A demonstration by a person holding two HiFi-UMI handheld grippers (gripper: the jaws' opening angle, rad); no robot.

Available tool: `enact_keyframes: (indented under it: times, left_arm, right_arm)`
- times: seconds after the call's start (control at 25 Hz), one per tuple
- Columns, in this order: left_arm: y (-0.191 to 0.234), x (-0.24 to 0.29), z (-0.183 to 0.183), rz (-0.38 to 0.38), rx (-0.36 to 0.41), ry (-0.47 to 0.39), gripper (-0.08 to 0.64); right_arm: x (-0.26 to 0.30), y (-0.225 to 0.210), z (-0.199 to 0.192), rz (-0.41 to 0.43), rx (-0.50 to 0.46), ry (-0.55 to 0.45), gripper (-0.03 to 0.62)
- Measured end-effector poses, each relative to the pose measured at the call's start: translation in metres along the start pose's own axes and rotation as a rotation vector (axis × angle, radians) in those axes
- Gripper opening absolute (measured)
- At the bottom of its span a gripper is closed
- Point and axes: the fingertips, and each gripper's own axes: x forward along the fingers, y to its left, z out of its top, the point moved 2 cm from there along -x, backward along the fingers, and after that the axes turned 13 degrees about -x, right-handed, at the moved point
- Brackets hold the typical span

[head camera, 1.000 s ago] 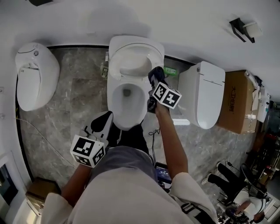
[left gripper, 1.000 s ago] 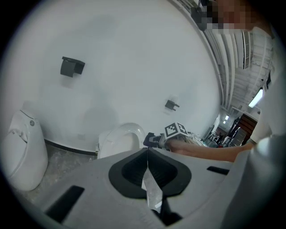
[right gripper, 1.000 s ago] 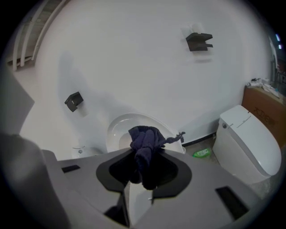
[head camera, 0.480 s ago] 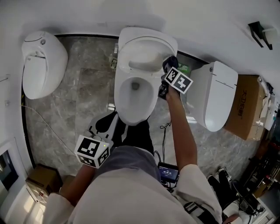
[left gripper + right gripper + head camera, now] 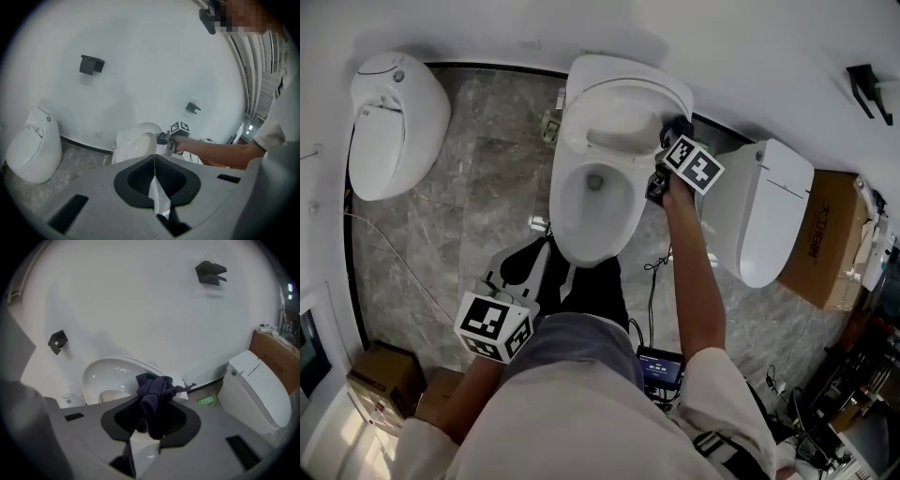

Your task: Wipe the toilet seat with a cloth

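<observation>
Closest to the person, the left tongs [image 5: 154,158] are pressed together with nothing in them, while farther ahead the right tongs [image 5: 151,414] clamp a dark cloth [image 5: 154,386], bunched past their tips at the toilet seat [image 5: 565,202] rim.

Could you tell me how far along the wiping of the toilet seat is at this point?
Done: the dark cloth is clamped in the right gripper. In hand: it sits at the rear right of the toilet seat; contact is unclear. The left gripper is shut and empty, held back. Left: seemingly the whole wipe round the seat, as no wiped mark shows.
</observation>
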Motion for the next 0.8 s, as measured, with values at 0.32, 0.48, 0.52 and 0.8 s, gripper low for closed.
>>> enact_keyframes:
  times: [0.32, 0.48, 0.52, 0.8]
  left_arm:
    - [0.023, -0.011, 0.009, 0.002, -0.071, -0.035, 0.009]
    - [0.04, -0.017, 0.023, 0.02, -0.115, -0.088, 0.009]
    - [0.044, -0.018, 0.025, 0.02, -0.123, -0.095, 0.009]
    - [0.063, -0.026, 0.027, 0.027, -0.189, -0.123, 0.009]
  right_arm:
    - [-0.006, 0.018, 0.017, -0.011, -0.065, -0.02, 0.095]
    - [-0.009, 0.027, 0.025, -0.009, -0.101, -0.033, 0.095]
    - [-0.009, 0.03, 0.027, -0.008, -0.107, -0.034, 0.095]
    - [-0.013, 0.05, 0.037, 0.004, -0.118, -0.039, 0.095]
